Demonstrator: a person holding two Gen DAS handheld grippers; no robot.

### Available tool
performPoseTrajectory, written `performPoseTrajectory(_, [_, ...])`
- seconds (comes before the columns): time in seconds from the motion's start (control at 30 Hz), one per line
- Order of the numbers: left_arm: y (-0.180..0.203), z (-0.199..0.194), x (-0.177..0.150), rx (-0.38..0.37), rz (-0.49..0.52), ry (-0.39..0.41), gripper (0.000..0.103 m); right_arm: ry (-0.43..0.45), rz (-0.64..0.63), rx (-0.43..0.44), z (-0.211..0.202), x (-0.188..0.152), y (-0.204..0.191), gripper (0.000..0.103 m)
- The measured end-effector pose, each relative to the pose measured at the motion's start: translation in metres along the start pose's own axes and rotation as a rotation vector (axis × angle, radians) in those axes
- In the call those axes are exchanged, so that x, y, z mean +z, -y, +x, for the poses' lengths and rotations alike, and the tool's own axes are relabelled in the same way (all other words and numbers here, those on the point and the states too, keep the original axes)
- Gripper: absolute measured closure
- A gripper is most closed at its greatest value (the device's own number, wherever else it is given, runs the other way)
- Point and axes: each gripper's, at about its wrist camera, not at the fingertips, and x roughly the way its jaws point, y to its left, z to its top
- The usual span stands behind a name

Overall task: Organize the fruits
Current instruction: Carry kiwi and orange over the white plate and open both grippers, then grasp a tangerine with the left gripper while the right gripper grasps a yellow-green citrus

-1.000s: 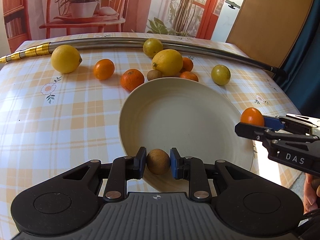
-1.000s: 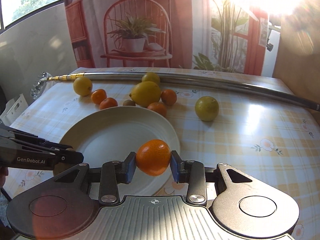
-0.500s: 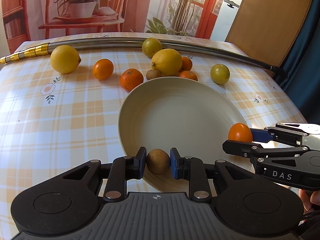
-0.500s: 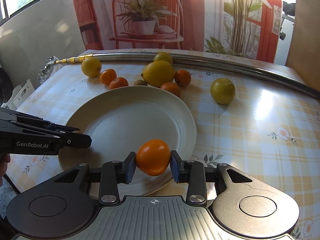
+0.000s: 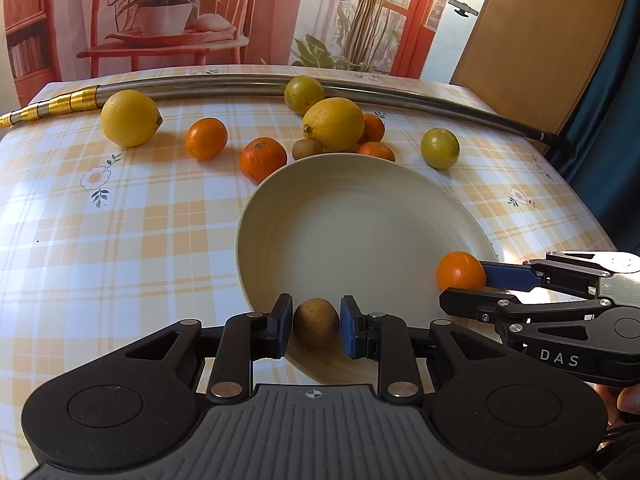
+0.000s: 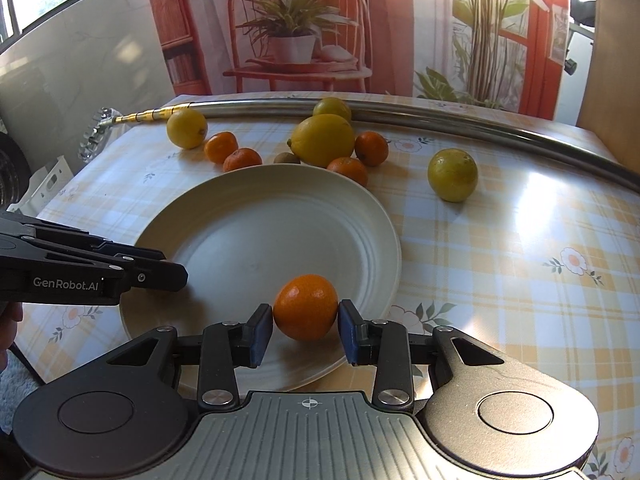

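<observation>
Low centre of each wrist view: left gripper (image 5: 316,324) releasing kiwi (image 5: 316,323), right gripper (image 6: 306,326) releasing orange (image 6: 306,306), jaws standing slightly apart, fruit resting on plate (image 6: 372,216) near edge. Placing step finishing; next, backing off straight, fetching remaining fruit upper centre.

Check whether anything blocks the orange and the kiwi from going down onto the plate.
Nothing visible does. The right gripper has the orange over the plate's near rim, the left gripper has the kiwi likewise, and the plate surface shows bare.
</observation>
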Motion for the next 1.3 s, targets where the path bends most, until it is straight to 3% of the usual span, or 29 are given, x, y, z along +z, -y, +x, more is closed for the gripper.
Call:
performPoseTrajectory(0.5, [0.000,-0.002,0.000,0.003,0.000,0.009,0.074,0.017,-0.002,-0.006,-0.003,0.001,0.000,0.067])
performPoseTrajectory(0.77, [0.000,-0.014,0.004,0.014,0.007,0.077,0.066,0.069,0.000,-0.029,-0.013,0.003,0.004,0.063])
performPoseTrajectory(1.0, [-0.003,-0.025,0.018,0.045,0.035,0.134,0.066,0.137,-0.026,-0.046,-0.025,0.014,0.009,0.063])
performPoseTrajectory(1.3, [-0.032,-0.037,0.049,0.076,-0.025,0.176,0.066,0.201,0.000,-0.080,-0.028,0.045,0.034,0.062])
